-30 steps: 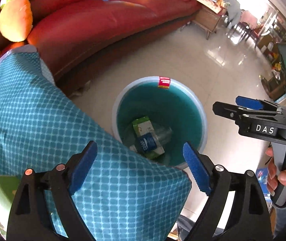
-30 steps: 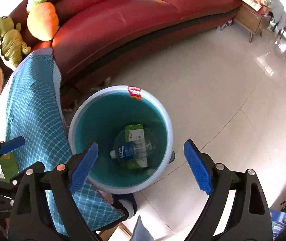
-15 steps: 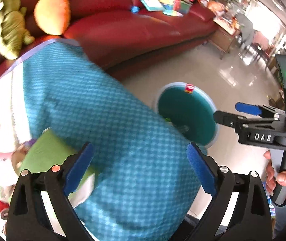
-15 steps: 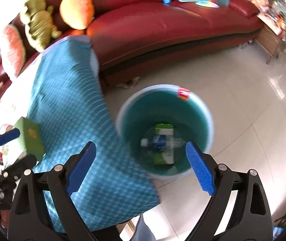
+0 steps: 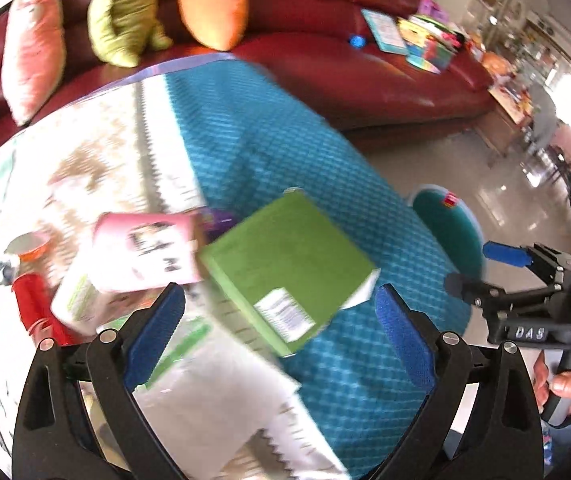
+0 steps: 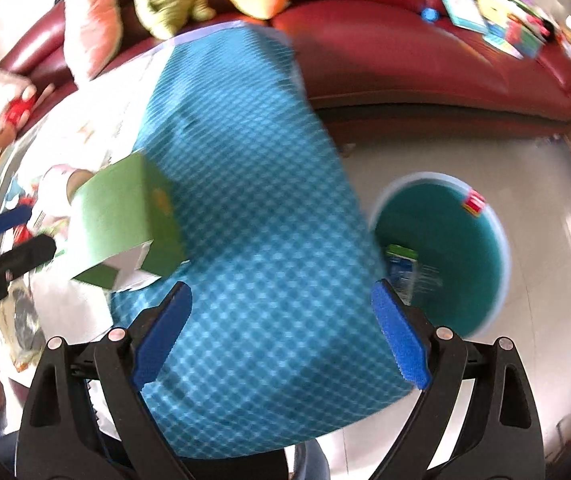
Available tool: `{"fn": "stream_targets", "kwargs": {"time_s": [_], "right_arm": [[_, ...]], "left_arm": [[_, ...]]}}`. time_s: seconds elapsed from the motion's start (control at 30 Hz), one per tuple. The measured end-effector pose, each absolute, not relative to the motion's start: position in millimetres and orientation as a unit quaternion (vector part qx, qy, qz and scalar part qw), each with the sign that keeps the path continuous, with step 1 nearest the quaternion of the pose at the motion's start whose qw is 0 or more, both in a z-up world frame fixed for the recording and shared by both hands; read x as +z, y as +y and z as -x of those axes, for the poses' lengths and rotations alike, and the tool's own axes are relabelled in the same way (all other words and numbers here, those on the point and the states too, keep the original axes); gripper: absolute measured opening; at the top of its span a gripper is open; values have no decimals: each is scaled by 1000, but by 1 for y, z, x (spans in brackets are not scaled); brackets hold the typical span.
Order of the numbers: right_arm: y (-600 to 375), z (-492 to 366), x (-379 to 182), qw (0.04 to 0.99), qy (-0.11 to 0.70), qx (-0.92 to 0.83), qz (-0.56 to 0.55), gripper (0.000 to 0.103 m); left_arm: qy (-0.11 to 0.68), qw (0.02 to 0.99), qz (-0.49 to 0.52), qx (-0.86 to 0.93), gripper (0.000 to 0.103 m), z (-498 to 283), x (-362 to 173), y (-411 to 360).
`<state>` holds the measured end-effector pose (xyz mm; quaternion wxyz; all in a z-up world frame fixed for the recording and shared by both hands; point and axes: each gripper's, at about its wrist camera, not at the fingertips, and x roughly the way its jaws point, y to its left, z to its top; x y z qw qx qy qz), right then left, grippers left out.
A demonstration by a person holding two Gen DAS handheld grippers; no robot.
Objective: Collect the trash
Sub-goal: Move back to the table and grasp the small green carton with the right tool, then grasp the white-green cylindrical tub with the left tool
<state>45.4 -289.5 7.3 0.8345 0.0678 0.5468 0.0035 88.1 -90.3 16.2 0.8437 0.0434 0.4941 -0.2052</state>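
Observation:
A green carton [image 5: 289, 268] lies on the table's teal cloth [image 5: 325, 168], just ahead of my open, empty left gripper [image 5: 281, 336]. A pink-and-white carton [image 5: 145, 256], a red can [image 5: 31, 300] and a small cup [image 5: 25, 246] lie to its left. The teal bin [image 6: 441, 252] stands on the floor to the right, with a bottle and a green carton [image 6: 403, 268] inside. My right gripper [image 6: 281, 336] is open and empty over the cloth's hanging edge; it also shows in the left wrist view [image 5: 481, 272]. The green carton shows in the right wrist view [image 6: 125, 216].
A red sofa [image 5: 365, 72] runs behind the table with plush toys [image 5: 125, 12] and books [image 5: 417, 40] on it. Glossy tile floor [image 6: 545, 220] surrounds the bin. A wooden side table [image 5: 501, 120] stands at the sofa's far end.
Both grippers have swung left, away from the bin and over the table. The green carton and other litter have come into the left view. Both stayed open.

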Motion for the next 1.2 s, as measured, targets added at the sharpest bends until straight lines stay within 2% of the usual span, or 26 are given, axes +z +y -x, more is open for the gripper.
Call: {"fn": "stream_targets", "kwargs": {"time_s": [0.3, 0.57, 0.77, 0.8, 0.83, 0.87, 0.93, 0.97, 1.07, 1.1, 1.2], "right_arm": [[-233, -66, -7, 830, 556, 42, -27, 87], [-196, -83, -17, 841, 537, 64, 21, 87], [-181, -94, -21, 848, 522, 84, 32, 79], [-179, -96, -21, 849, 520, 87, 33, 73], [-177, -98, -20, 851, 517, 92, 33, 62], [-176, -101, -20, 851, 516, 96, 31, 57], [-173, -105, -21, 850, 516, 101, 31, 28], [-173, -107, -21, 850, 516, 97, 35, 20], [-178, -109, -17, 852, 514, 97, 21, 13], [-179, -109, -13, 856, 508, 92, 24, 7], [-188, -109, -3, 862, 500, 85, 12, 4]], "left_arm": [[495, 858, 6, -133, 96, -99, 9, -22], [503, 857, 33, -111, 96, -108, -1, 7], [502, 859, 40, -96, 96, -110, -3, 19], [502, 859, 40, -95, 96, -110, -3, 22], [502, 859, 39, -93, 96, -111, -3, 24], [502, 860, 37, -88, 96, -112, -4, 27], [502, 860, 35, -80, 96, -115, -6, 34], [504, 860, 34, -73, 96, -116, -7, 38], [506, 859, 37, -64, 96, -120, -9, 48], [507, 859, 37, -63, 96, -122, -9, 50], [510, 858, 20, -65, 96, -126, -10, 46]]}}
